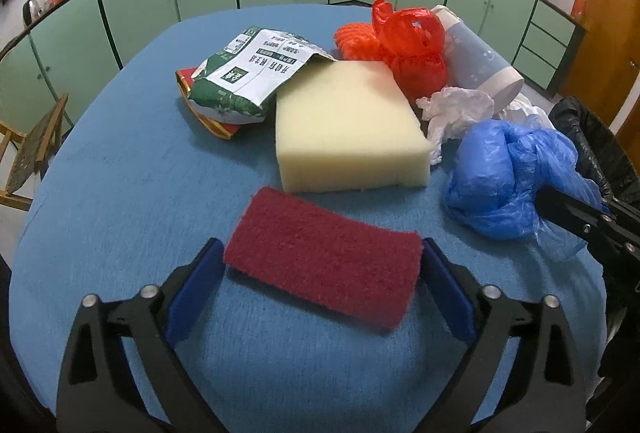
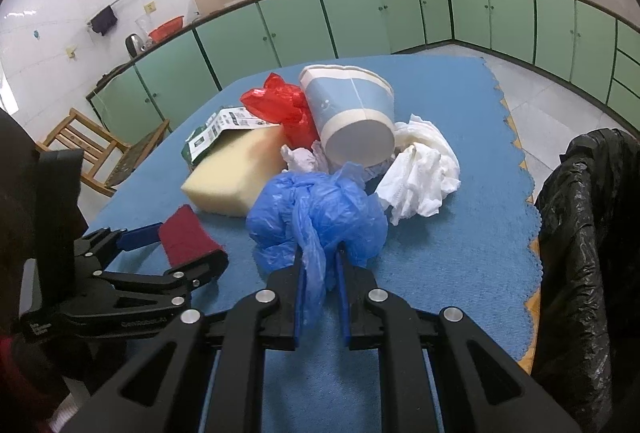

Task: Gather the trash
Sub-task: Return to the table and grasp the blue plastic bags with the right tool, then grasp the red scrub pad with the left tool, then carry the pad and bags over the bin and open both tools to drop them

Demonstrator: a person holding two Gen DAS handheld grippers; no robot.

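A dark red scouring pad (image 1: 324, 269) lies flat on the blue tablecloth (image 1: 120, 193). My left gripper (image 1: 320, 249) is open and tilted down over it, one finger on each side of the pad; the right finger is at the pad's corner. My right gripper (image 2: 320, 257) is shut on a crumpled blue plastic bag (image 2: 320, 213), which rests on the cloth. The same bag (image 1: 512, 177) shows in the left wrist view with the right gripper (image 1: 560, 209) on it. The left gripper (image 2: 188, 233) straddling the red pad (image 2: 184, 237) shows at the left of the right wrist view.
Behind lie a yellow foam block (image 1: 344, 125), a green-white packet (image 1: 248, 77), a red plastic bag (image 1: 412, 45), orange netting (image 1: 356, 41), a tipped paper cup (image 2: 352, 113) and white tissues (image 2: 424, 173). A black trash bag (image 2: 580, 233) hangs beyond the table's right edge. A wooden chair (image 2: 100, 153) stands left.
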